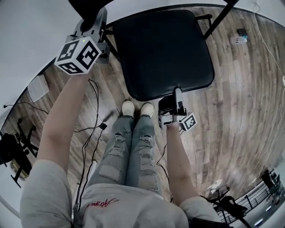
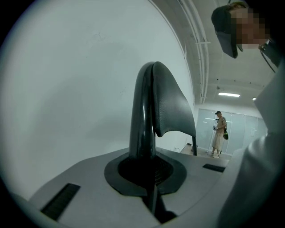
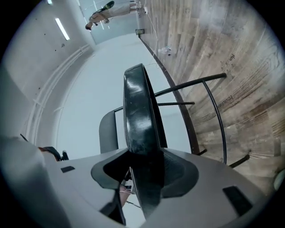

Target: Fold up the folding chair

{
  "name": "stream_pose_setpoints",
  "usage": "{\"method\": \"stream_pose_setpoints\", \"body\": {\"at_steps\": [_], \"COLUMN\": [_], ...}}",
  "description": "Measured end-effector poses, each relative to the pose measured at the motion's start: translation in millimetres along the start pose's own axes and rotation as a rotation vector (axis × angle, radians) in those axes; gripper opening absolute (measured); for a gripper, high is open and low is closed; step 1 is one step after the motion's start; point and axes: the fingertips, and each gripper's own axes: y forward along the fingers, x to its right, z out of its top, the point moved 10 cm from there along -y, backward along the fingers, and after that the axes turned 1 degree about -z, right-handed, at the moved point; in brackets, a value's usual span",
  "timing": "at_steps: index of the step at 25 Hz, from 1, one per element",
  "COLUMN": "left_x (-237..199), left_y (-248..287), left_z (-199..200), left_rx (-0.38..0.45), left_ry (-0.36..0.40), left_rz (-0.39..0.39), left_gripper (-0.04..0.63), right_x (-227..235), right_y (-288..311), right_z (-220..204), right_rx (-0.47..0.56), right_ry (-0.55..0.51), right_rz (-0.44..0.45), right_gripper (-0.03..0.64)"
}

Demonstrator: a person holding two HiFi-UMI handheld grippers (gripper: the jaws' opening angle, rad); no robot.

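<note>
- Head view: looking steeply down on a black folding chair (image 1: 162, 53), standing on a wooden floor (image 1: 240, 111) just beside a white wall (image 1: 26, 31), with the padded seat (image 1: 164, 40) facing up.
- At upper left of the same view, left gripper (image 1: 93, 26) held up at the chair's backrest (image 1: 87, 6), marker cube turned toward the camera, bare forearm stretched out behind it.
- Left gripper view: clenched on the backrest (image 2: 171, 102), jaws pressed together on its dark rounded edge, which rises straight up out of the jaw gap and curves over to the right.
- Far behind, on the right of that view, a person (image 2: 219, 133) standing by glass panels.
- Back in the head view, right gripper (image 1: 178, 95) lower down, at the near front edge of the seat and toward its right corner.
- Right gripper view: grasping the seat (image 3: 140, 120), seen edge-on as a glossy black slab running up from between the closed jaws; backrest (image 3: 108, 131) pale grey behind it, thin black chair legs (image 3: 209, 102) reaching right over the floor.
- Just below the seat's front edge in the head view, two light shoes (image 1: 136, 108) side by side, with ripped jeans (image 1: 129, 151) above them.
- Left of the legs, black cables (image 1: 91, 129) trailing loose across the floor.
</note>
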Motion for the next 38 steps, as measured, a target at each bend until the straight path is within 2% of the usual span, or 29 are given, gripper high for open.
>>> {"method": "stream_pose_setpoints", "body": {"at_steps": [3, 7, 14, 16, 20, 23, 32, 38], "left_x": [11.9, 24.0, 29.5, 21.8, -7.7, -19.4, -12.7, -13.8], "left_y": [-7.1, -5.0, -5.6, 10.2, 62.9, 76.1, 52.6, 48.8], "left_z": [14.4, 35.7, 61.4, 64.5, 71.0, 91.5, 96.3, 104.8], "left_rx": [-0.005, -0.022, -0.022, -0.033, -0.093, -0.097, -0.059, -0.037], "left_ry": [0.061, 0.162, 0.258, 0.264, 0.212, 0.223, 0.286, 0.274], "left_rz": [-0.037, -0.087, -0.145, -0.151, -0.183, -0.196, -0.26, -0.245], "left_gripper": [0.017, 0.017, 0.018, 0.017, 0.018, 0.018, 0.017, 0.017], "right_x": [-37.7, -84.2, -156.5, -164.7, -189.3, -209.0, -217.2, -222.9], "right_y": [15.0, 51.1, 129.5, 162.8, 241.9, 283.2, 290.0, 295.0], "right_z": [-8.2, -19.0, -29.9, -28.1, -17.9, -23.1, -33.0, -36.8], "right_rx": [0.042, 0.128, 0.043, 0.042, 0.043, 0.049, 0.025, -0.011], "right_ry": [-0.005, 0.07, 0.075, 0.094, 0.083, 0.122, 0.18, 0.21], "right_rz": [0.02, 0.097, 0.131, 0.126, 0.005, -0.033, -0.041, 0.0], "right_gripper": [0.192, 0.169, 0.12, 0.111, 0.1, 0.098, 0.098, 0.093]}}
